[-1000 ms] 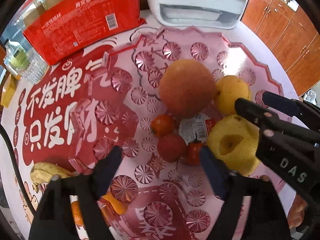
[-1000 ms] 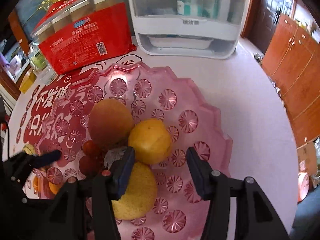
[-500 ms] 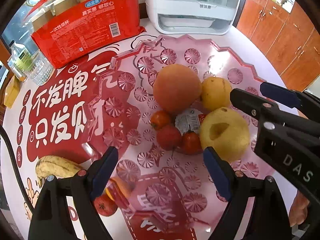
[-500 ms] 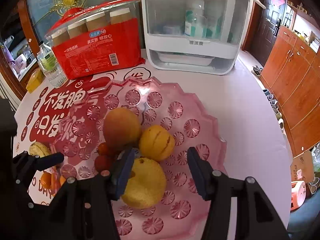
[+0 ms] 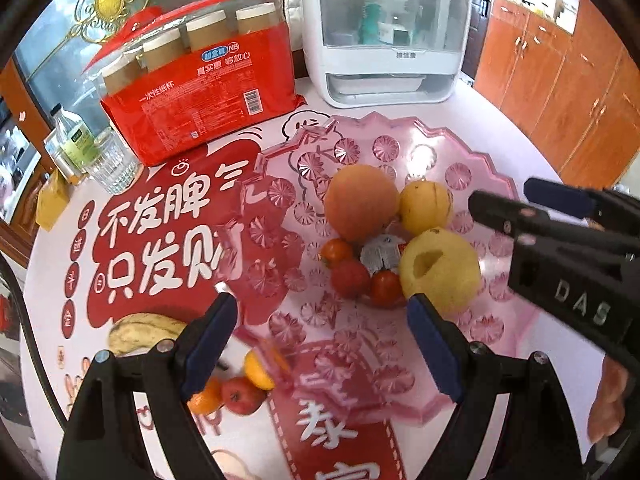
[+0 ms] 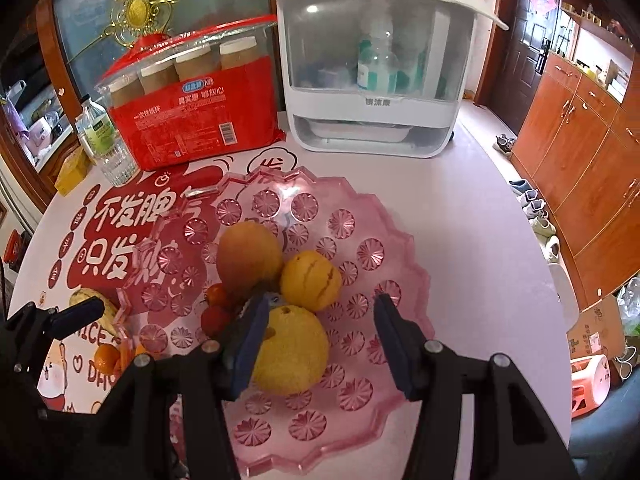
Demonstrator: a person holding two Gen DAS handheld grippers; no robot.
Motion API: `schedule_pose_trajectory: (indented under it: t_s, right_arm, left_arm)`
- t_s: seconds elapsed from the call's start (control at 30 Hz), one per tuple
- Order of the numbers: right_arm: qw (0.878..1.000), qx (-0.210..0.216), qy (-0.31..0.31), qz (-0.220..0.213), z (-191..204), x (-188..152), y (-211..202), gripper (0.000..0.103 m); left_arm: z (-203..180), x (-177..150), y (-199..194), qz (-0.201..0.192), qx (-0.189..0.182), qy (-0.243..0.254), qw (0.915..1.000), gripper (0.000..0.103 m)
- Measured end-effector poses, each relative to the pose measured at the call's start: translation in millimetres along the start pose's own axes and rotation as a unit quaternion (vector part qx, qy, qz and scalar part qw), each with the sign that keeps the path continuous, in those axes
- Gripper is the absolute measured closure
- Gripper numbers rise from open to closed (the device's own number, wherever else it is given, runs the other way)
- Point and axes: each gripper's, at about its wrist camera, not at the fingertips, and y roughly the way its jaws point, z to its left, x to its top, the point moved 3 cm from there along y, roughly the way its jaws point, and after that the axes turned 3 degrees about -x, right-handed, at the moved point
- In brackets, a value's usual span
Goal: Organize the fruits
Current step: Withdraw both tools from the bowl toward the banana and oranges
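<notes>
Pink, cut-glass-patterned plastic forms the scalloped fruit tray [image 6: 404,264] on the round counter [image 6: 472,200]. In its middle lie a large orange [image 6: 249,256], a smaller yellow orange [image 6: 311,280], a yellow pear [image 6: 294,350] and three small red tomatoes [image 5: 350,278], bunched together. The left tool [image 5: 322,338] hangs released above the tray's near edge, nothing between its blue pads. The right tool [image 6: 318,344] also stands released over the pear, gripping nothing. A banana [image 5: 144,330], tangerine [image 5: 206,396] and small apple [image 5: 242,394] lie on the counter beside the tray.
</notes>
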Motion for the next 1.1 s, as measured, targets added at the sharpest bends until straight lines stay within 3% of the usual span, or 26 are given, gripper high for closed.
schedule_pose_trajectory:
  t_s: [0.2,0.6,0.8,1.1]
  right_arm:
    - [1.000,0.004,0.004,-0.012,2.9,-3.8,-26.8,0.048]
    - [0.998,0.016,-0.006,-0.058,26.5,-4.4,-96.2,0.048]
    - [0.996,0.028,-0.017,-0.080,47.3,-1.7,-127.6,0.048]
    - [0.994,0.039,-0.031,-0.098,79.8,-0.2,-155.8,0.048]
  left_arm:
    - [4.2,-7.8,-30.0,-0.005,-0.022,0.006,0.9997,0.017]
    - [41.5,-17.7,-95.6,-0.039,-0.030,-0.003,0.9988,0.014]
    - [78.6,-20.5,-126.8,-0.047,-0.017,-0.008,0.9987,0.014]
    - [140.5,-8.8,-172.1,-0.072,0.037,0.011,0.9966,0.014]
